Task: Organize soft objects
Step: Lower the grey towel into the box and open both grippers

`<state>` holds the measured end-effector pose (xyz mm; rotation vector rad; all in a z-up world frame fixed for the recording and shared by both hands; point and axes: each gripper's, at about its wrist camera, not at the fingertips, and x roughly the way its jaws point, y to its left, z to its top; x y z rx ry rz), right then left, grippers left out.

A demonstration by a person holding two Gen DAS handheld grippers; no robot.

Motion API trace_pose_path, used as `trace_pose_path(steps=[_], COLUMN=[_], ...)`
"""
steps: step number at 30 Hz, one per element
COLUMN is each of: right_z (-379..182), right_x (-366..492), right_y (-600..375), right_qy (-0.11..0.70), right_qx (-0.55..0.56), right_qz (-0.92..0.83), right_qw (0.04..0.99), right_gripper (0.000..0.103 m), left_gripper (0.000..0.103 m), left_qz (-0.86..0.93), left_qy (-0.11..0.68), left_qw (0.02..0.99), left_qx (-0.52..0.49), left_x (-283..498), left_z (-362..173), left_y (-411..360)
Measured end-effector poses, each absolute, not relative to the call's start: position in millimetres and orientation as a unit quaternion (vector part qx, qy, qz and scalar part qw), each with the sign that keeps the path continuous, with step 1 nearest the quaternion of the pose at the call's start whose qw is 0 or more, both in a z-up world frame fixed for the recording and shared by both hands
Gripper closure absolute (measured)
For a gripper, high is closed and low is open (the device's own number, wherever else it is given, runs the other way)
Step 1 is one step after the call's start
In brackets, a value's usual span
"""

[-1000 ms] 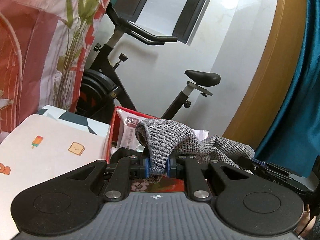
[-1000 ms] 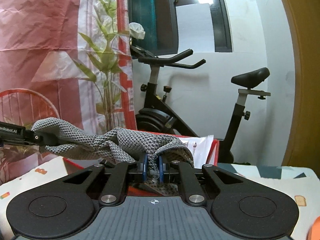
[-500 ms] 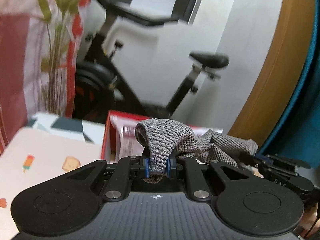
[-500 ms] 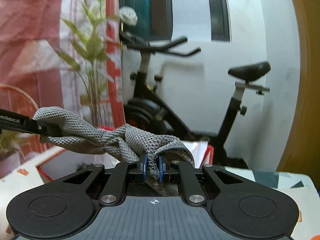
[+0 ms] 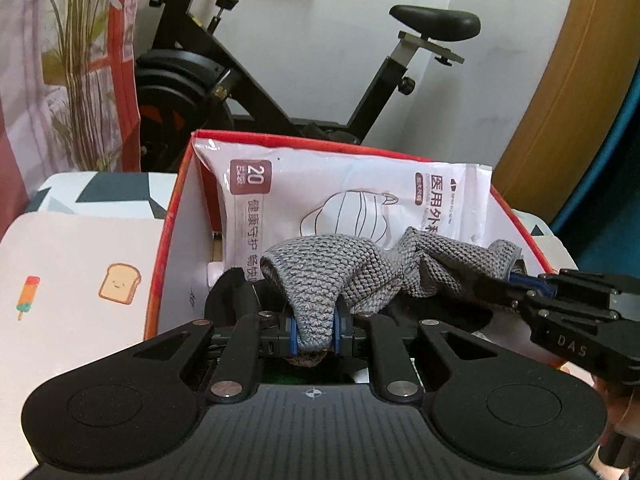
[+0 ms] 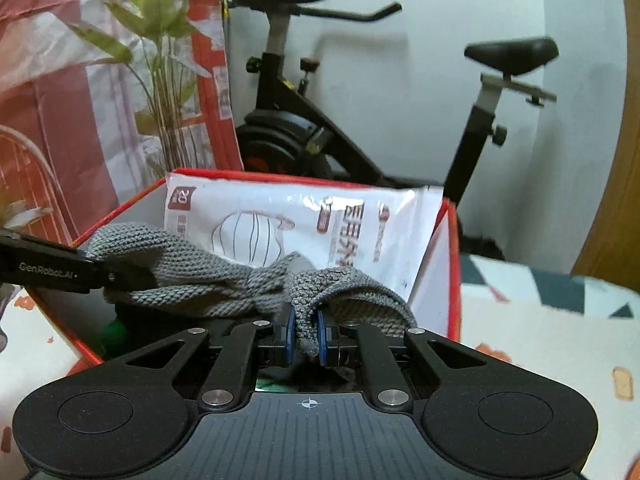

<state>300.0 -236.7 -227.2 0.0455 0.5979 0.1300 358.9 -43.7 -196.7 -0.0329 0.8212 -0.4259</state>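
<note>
A grey knitted cloth (image 5: 340,272) hangs bunched between both grippers over the open red box (image 5: 172,216). My left gripper (image 5: 314,330) is shut on one end of it; the other end runs right to my right gripper (image 5: 516,282). In the right wrist view the right gripper (image 6: 306,334) is shut on a fold of the grey knitted cloth (image 6: 224,280), and the left gripper (image 6: 96,276) pinches its far end at the left. The red box (image 6: 454,264) holds a white face-mask packet (image 5: 320,200), which leans on its back wall, and dark items beneath the cloth.
The box stands on a tablecloth (image 5: 80,264) printed with toast and ice lollies. Behind it are a black exercise bike (image 5: 248,80), a plant (image 6: 160,92) against a red and white banner, and a white wall. A wooden arch (image 5: 560,100) rises at the right.
Both grippers have carried the cloth forward and down toward the red box while tilting downward. The box interior and mask packet now fill the view. Both grips are unchanged.
</note>
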Motion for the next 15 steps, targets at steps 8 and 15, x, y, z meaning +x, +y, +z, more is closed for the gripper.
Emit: trace_pose_path(steps=[8, 15], right_z=[-236.0, -236.2], right_x=[308.6, 307.2], right_y=[-233.6, -244.7], right_qy=[0.322, 0.332], right_qx=[0.046, 0.079], right_qz=[0.066, 0.049], right_qw=[0.943, 0.939], right_gripper=[0.092, 0.091], left_gripper=[0.086, 0.073], left_qz=[-0.188, -0.197], left_qy=[0.411, 0.383], left_qw=[0.892, 0.902], left_qx=[-0.023, 0.006], left_x=[372.2, 362.1], left_z=[-210.8, -201.6], left_y=[-43.2, -47.6])
